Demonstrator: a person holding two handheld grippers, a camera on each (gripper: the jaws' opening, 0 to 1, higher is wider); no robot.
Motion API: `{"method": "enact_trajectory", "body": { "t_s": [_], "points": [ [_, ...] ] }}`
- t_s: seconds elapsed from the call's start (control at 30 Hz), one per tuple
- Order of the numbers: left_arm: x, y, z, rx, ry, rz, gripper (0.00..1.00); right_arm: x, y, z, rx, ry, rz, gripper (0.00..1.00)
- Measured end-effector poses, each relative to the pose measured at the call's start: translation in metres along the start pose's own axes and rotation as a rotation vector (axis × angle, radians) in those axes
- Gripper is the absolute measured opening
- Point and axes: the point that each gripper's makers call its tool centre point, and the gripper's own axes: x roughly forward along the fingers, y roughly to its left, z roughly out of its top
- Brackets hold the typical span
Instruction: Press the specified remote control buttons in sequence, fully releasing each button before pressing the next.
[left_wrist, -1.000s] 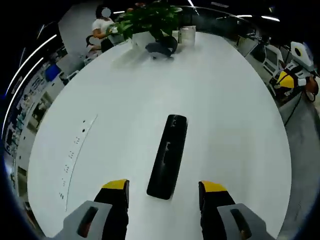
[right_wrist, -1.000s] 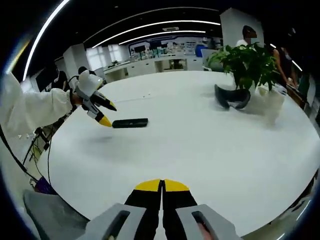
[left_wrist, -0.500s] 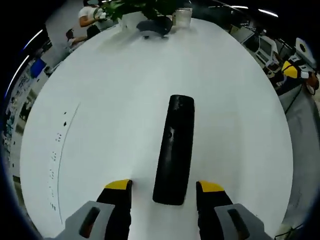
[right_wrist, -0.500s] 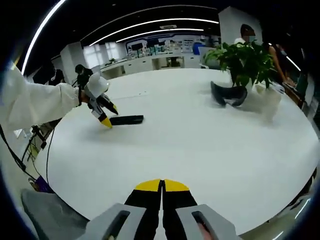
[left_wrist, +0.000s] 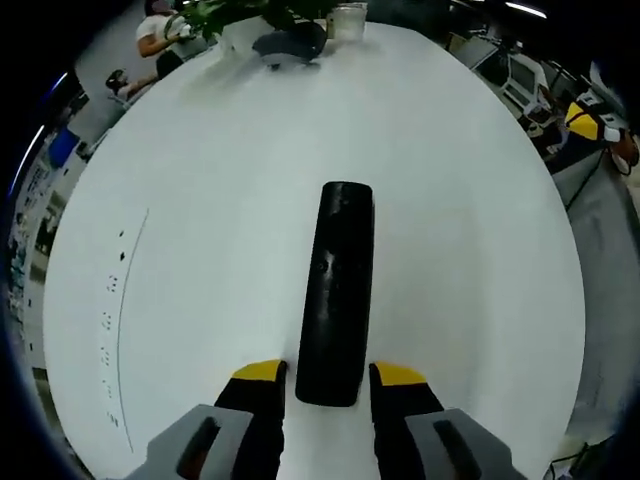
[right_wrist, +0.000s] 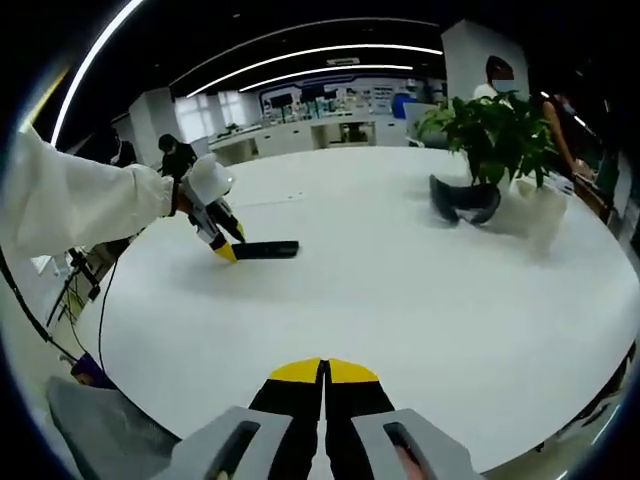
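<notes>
A: What is the left hand-held gripper (left_wrist: 328, 375) doing?

B: In the left gripper view its yellow-tipped jaws sit at a narrow gap, astride the near end of the long black plastic remote control (left_wrist: 336, 290). I cannot tell whether they touch its sides. My guess is that it steadies the remote so presses will not push it around.

A: Where is the remote?

B: It lies flat on the round white surface (left_wrist: 200, 230), running from 6 o'clock toward 12. In the right gripper view the same remote (right_wrist: 265, 250) lies at about 10 o'clock.

A: And the right hand-held gripper (right_wrist: 324, 372)?

B: Its jaws are pressed together, holding nothing, well apart from the remote. Closed tips probably make the pressing point.

A: Counts?

B: One remote, two grippers. Farther off stand one green leafy plant in a white pot (right_wrist: 492, 125) and one dark curved object (right_wrist: 465, 201).
</notes>
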Motion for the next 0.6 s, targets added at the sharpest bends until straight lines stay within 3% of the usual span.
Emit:
{"method": "enact_trajectory", "body": {
  "t_s": [0.1,0.23,0.6],
  "points": [
    [0.0,-0.006,0.0,0.029,0.004,-0.001,0.23,-0.005,0.001,0.001,-0.006,-0.012,-0.005,0.0],
    [-0.001,-0.006,-0.001,0.016,-0.021,0.009,0.22,-0.009,0.001,0.004,-0.001,-0.025,-0.004,0.0],
    [-0.001,-0.017,0.0,-0.026,-0.007,0.044,0.22,-0.016,0.009,0.015,-0.034,-0.051,0.021,0.0]
  ]
}}
